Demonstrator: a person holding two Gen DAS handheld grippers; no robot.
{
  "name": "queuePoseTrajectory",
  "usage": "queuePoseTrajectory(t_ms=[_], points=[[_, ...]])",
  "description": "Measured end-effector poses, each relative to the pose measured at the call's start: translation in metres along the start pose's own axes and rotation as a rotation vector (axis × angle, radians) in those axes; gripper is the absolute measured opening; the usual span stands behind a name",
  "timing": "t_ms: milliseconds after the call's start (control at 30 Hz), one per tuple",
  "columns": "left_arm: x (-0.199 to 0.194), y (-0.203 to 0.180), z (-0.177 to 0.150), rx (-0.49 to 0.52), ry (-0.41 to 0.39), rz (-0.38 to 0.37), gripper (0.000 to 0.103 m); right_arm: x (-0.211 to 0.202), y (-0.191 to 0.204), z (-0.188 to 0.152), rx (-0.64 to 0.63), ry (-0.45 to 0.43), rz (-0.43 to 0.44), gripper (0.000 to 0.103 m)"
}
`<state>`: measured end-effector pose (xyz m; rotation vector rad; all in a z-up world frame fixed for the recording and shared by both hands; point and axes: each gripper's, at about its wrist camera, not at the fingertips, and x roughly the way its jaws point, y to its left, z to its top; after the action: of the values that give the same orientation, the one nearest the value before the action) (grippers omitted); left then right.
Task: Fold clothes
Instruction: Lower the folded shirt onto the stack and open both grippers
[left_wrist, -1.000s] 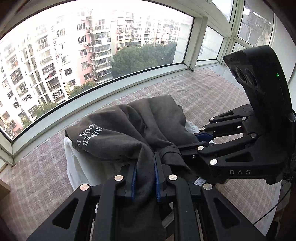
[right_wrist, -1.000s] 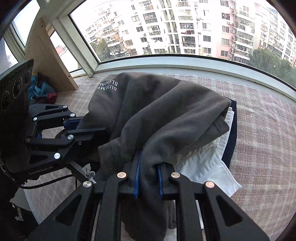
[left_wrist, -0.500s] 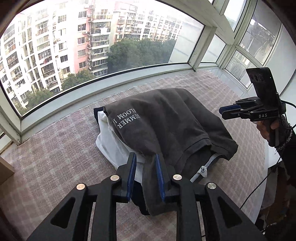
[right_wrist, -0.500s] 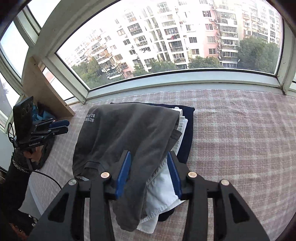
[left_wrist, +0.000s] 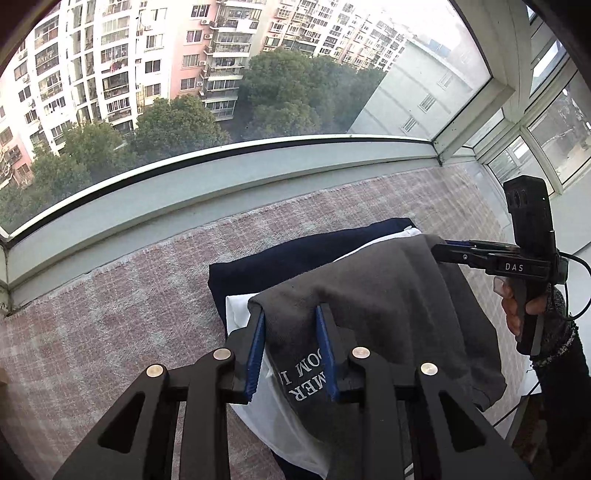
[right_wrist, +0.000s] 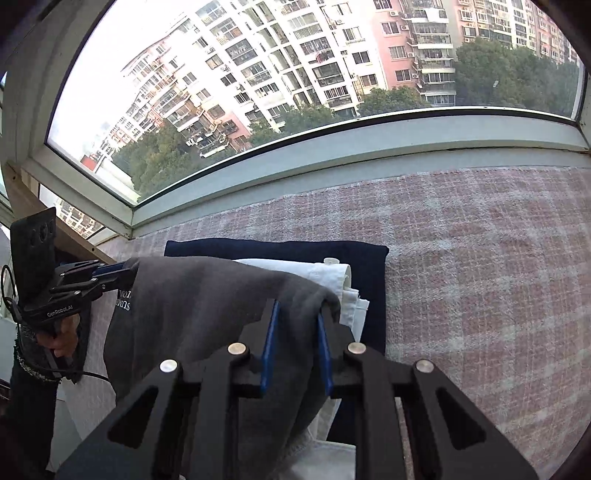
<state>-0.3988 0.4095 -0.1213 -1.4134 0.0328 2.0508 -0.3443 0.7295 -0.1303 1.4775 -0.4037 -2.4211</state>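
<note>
A dark grey garment (left_wrist: 388, 314) with white lettering lies on a stack of a folded white garment (left_wrist: 240, 310) and a folded navy garment (left_wrist: 288, 258). My left gripper (left_wrist: 290, 314) has its jaws open around the grey garment's left far corner. My right gripper (right_wrist: 297, 308) has its jaws open around the right far corner of the grey garment (right_wrist: 207, 295). The cloth lies between the blue pads without being pinched. The white garment (right_wrist: 332, 273) and the navy one (right_wrist: 280, 247) stick out beyond it. Each gripper shows in the other's view, the right one (left_wrist: 443, 249) and the left one (right_wrist: 122, 271).
The stack lies on a pink checked cloth (right_wrist: 480, 258) covering a sill table under a curved window (left_wrist: 221, 177). A wooden board (right_wrist: 74, 240) leans at the far left. A cable (left_wrist: 576, 280) hangs from the right gripper.
Both grippers came back from a spread, withdrawn position to the far corners of the grey garment, which now lies flatter on the stack. A second ago both were shut on it.
</note>
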Motion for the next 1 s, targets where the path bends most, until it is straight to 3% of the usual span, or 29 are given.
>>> queuePoseTrajectory(t_ms=[167,233,300,367,467,567,667,767,900,1000], points=[[-0.029,-0.005,-0.012,0.063,-0.074,0.005,0.01,-0.042,0.028,-0.008,-0.119,-0.092,-0.02,0.004],[-0.044,-0.009,-0.013,0.086,-0.111,-0.009,0.01,-0.036,0.025,-0.002,-0.143,-0.085,-0.081,0.003],[-0.055,-0.017,-0.01,0.133,-0.145,0.027,0.01,-0.023,0.018,0.005,-0.159,-0.064,-0.157,0.003],[-0.049,-0.021,-0.003,0.189,-0.156,0.06,0.011,-0.01,0.012,0.012,-0.176,-0.043,-0.232,0.003],[-0.011,-0.006,0.007,0.16,-0.1,0.094,0.011,0.002,0.005,0.019,-0.184,-0.029,-0.314,0.004],[0.016,0.013,0.009,0.126,-0.046,0.101,0.017,-0.026,0.028,0.001,-0.18,-0.11,-0.254,0.004],[-0.014,0.018,0.007,0.099,-0.08,0.065,0.021,-0.052,0.069,-0.031,-0.273,-0.129,-0.15,0.007],[-0.051,0.008,-0.006,0.135,-0.115,0.084,0.021,-0.048,0.086,-0.064,-0.319,-0.047,-0.12,0.007],[-0.08,-0.029,-0.054,0.259,-0.11,-0.017,0.021,-0.03,0.074,-0.093,-0.3,0.051,-0.118,0.007],[-0.068,-0.045,-0.083,0.288,-0.063,-0.123,0.022,-0.015,0.049,-0.107,-0.291,0.099,-0.116,0.007]])
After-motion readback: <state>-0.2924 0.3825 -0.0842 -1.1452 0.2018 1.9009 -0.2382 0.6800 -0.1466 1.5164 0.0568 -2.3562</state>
